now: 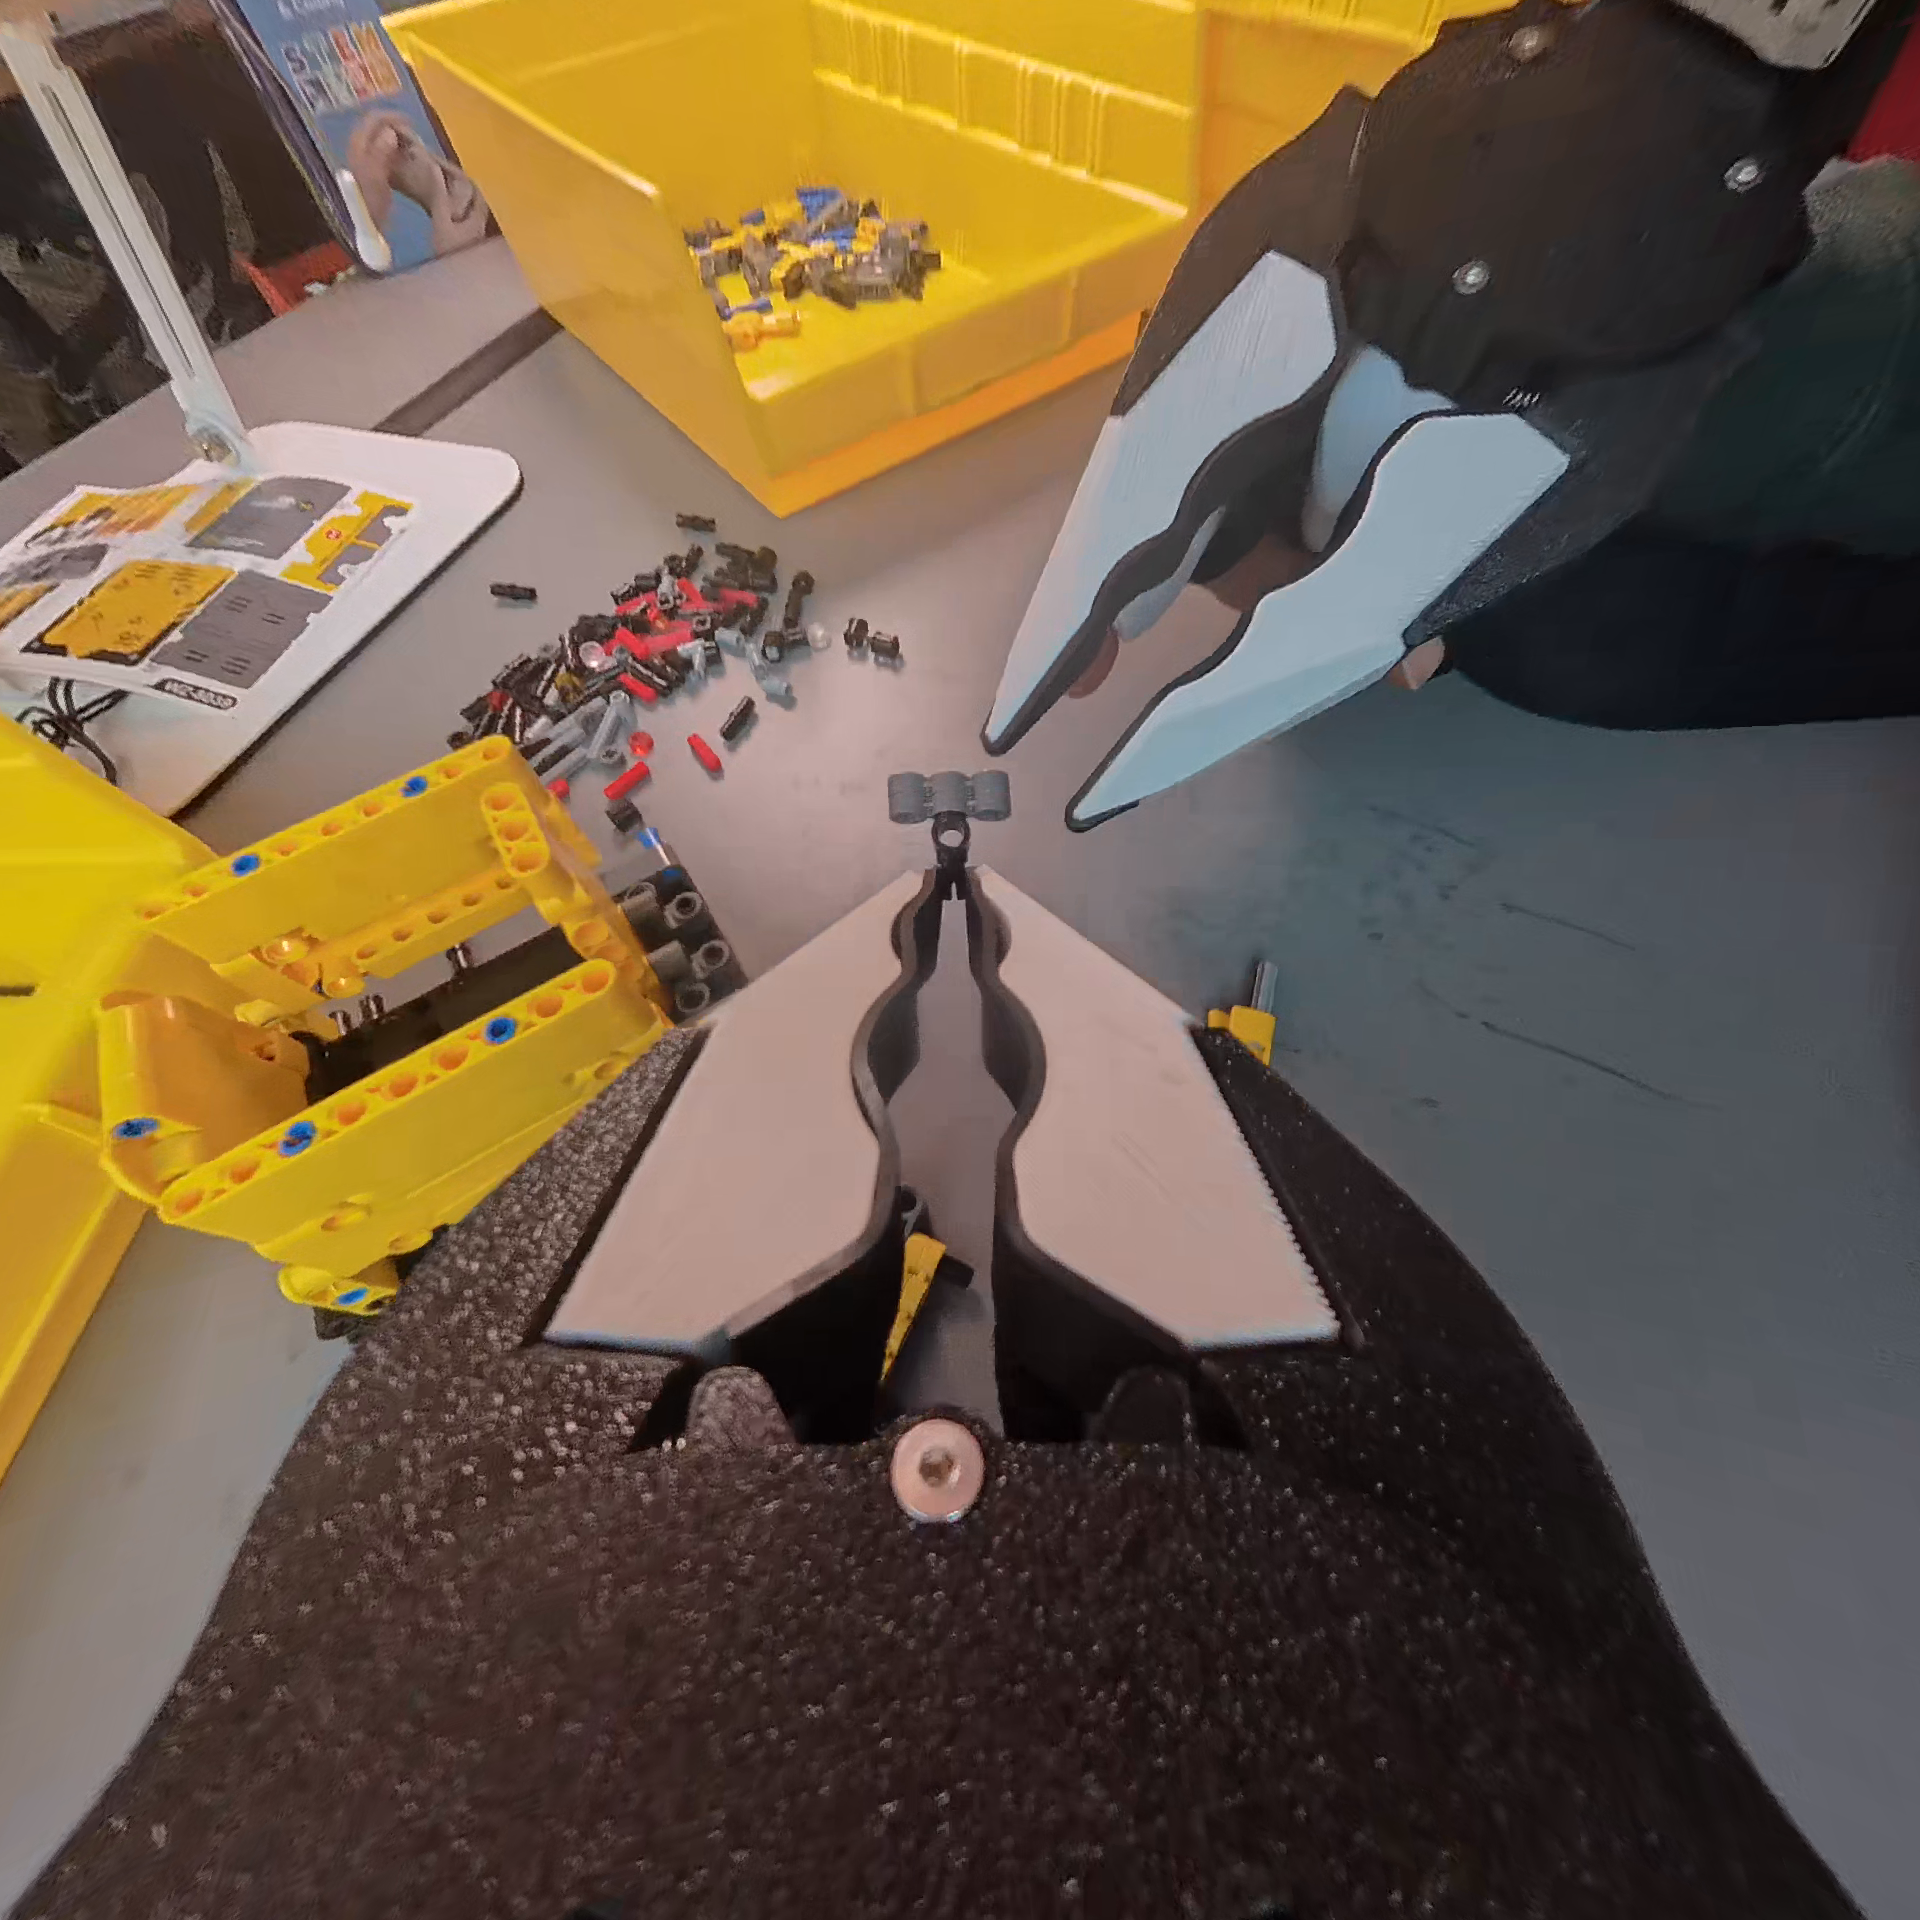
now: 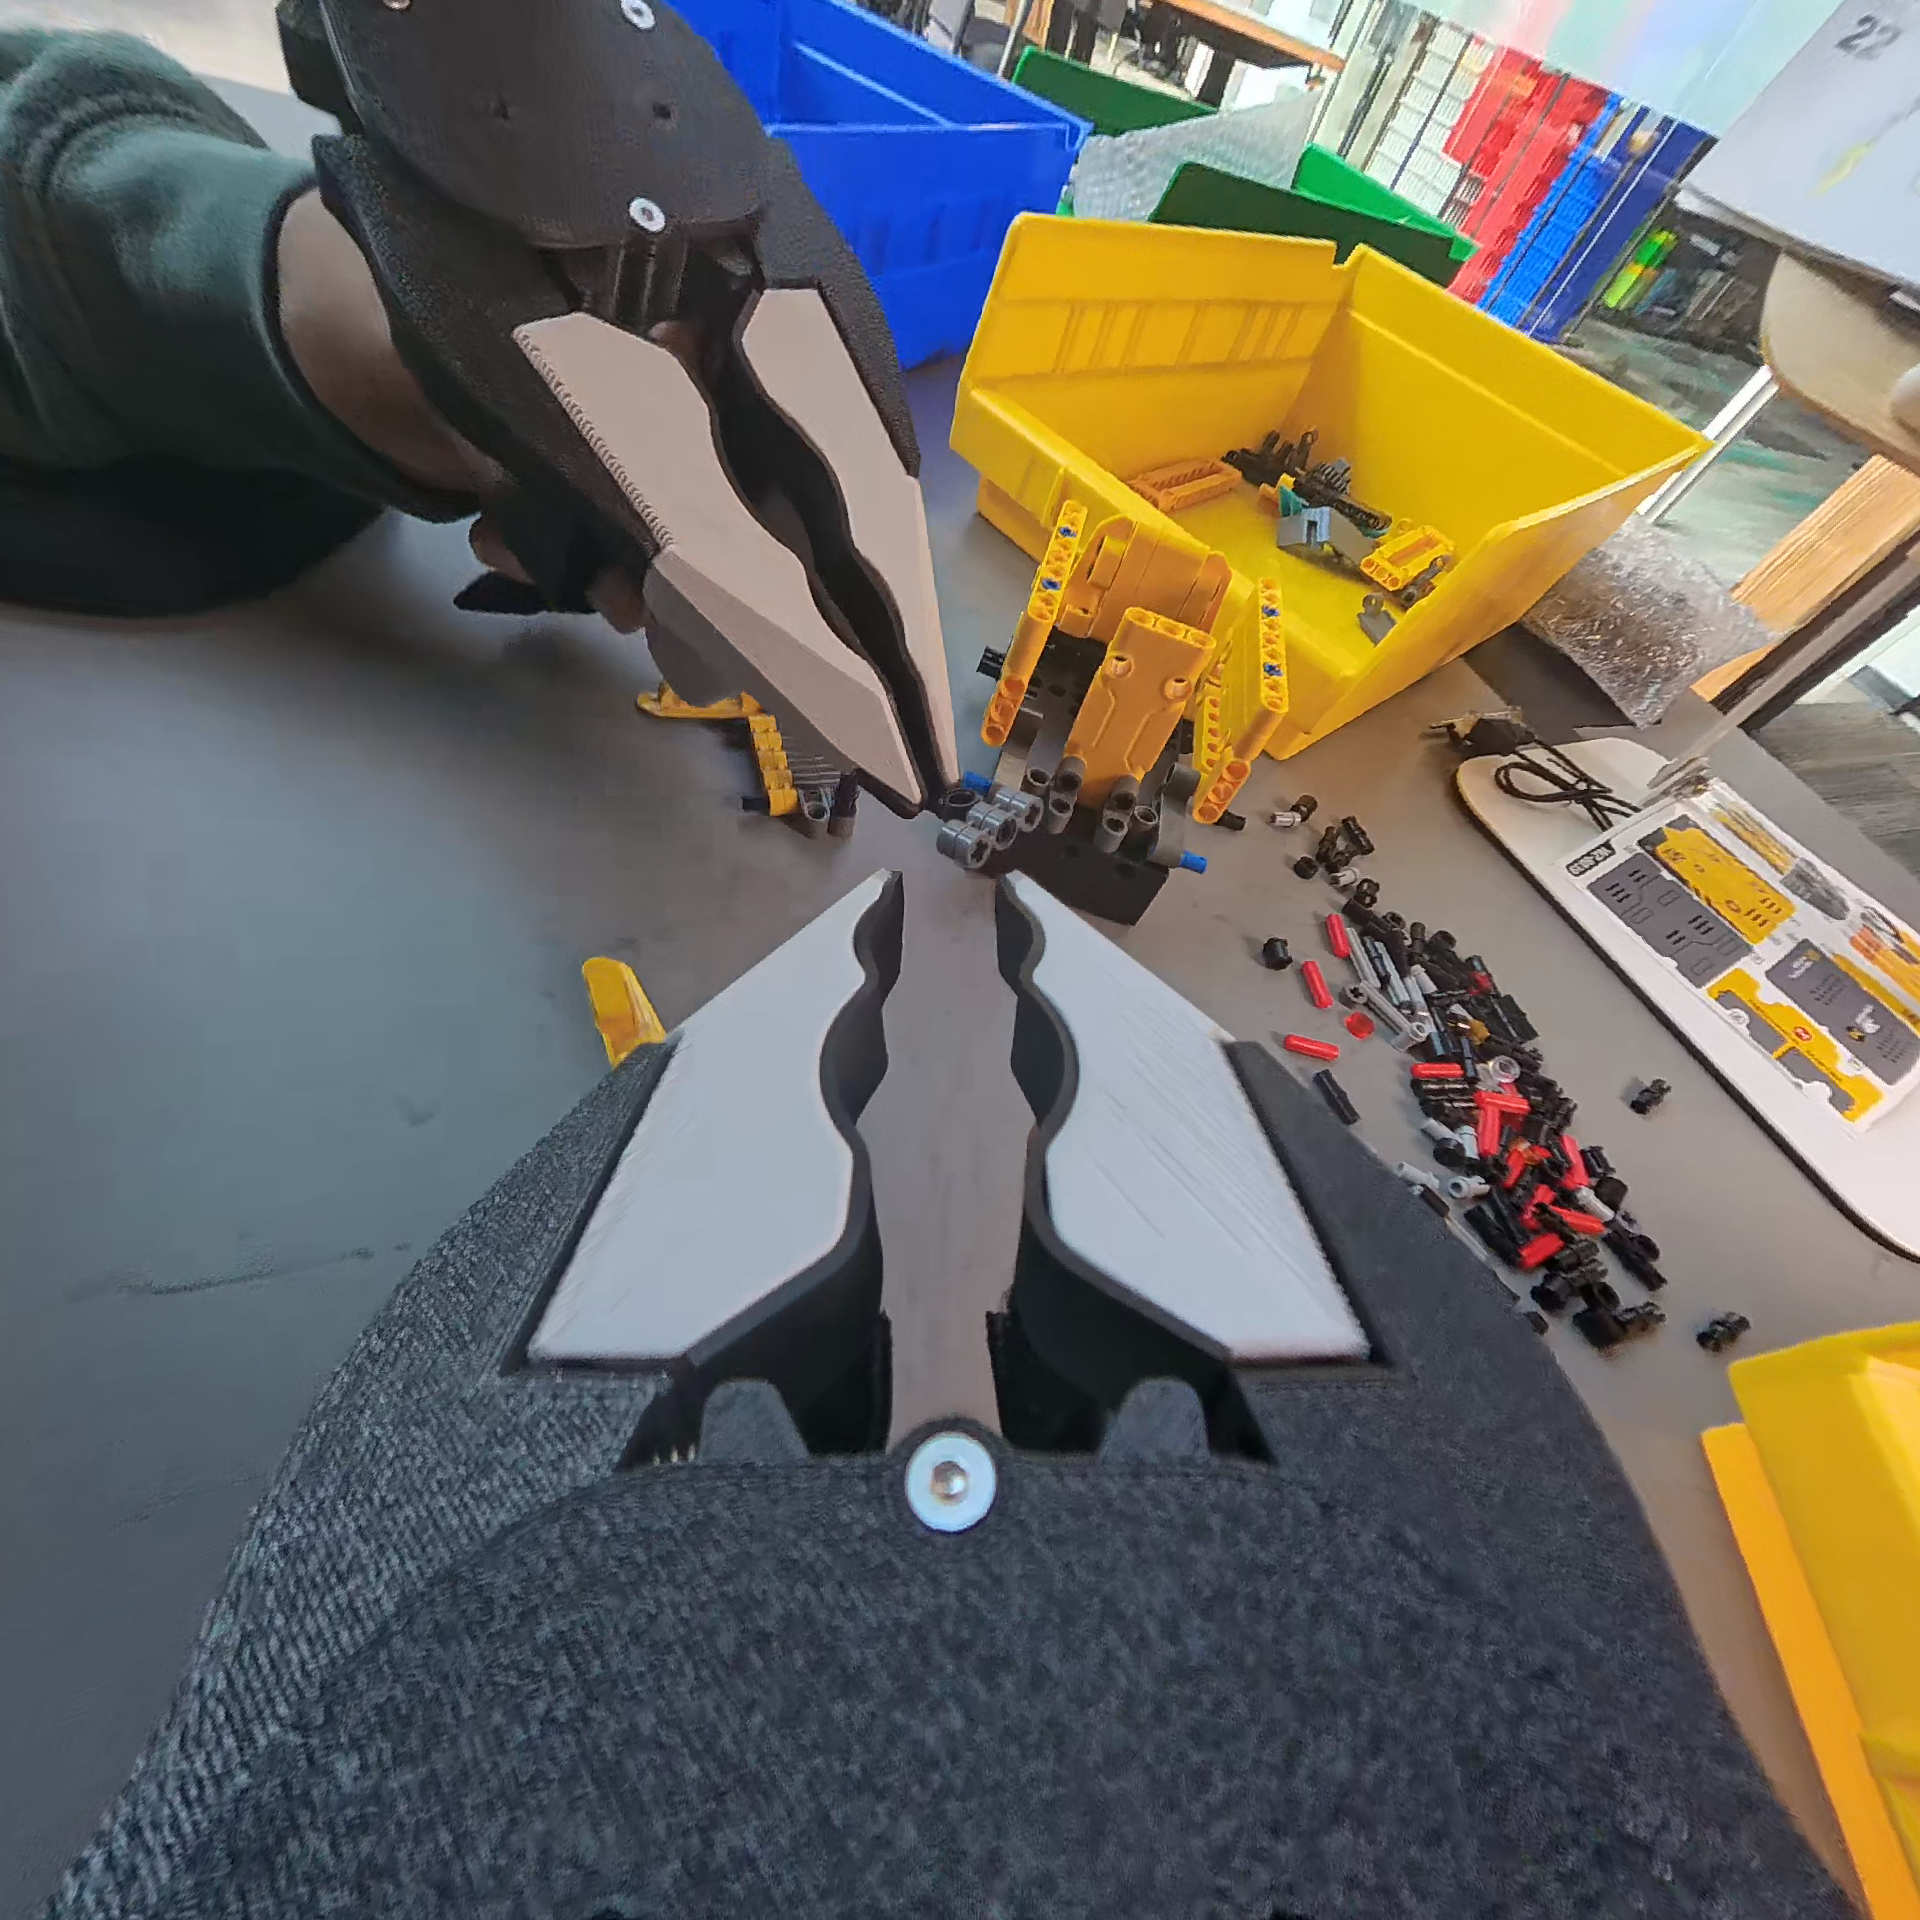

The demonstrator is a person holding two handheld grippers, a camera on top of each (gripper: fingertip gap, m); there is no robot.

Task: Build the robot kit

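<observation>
Pinched by only its thin stem in my left hand-held gripper (image 1: pixel 951 883), the small black pin (image 1: pixel 948 847) carrying a grey connector (image 1: pixel 948 798) could twist loose, I judge, while my right hand-held gripper (image 2: pixel 948 883) hangs half-open and empty.

Both wrist cameras sit low and close over the grey table (image 1: pixel 1558 987), facing each other, sharing the grey connector (image 1: pixel 948 798) and loose pins (image 2: pixel 1496 1122)

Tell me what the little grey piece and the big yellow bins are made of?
The little grey piece looks like hard matte plastic: moulded round holes, dull even colour. A small black pin, probably plastic too, joins it to the left gripper, whose fingers pinch the pin. The yellow bin looks like smooth, slightly shiny moulded plastic with ribbed walls.
</observation>
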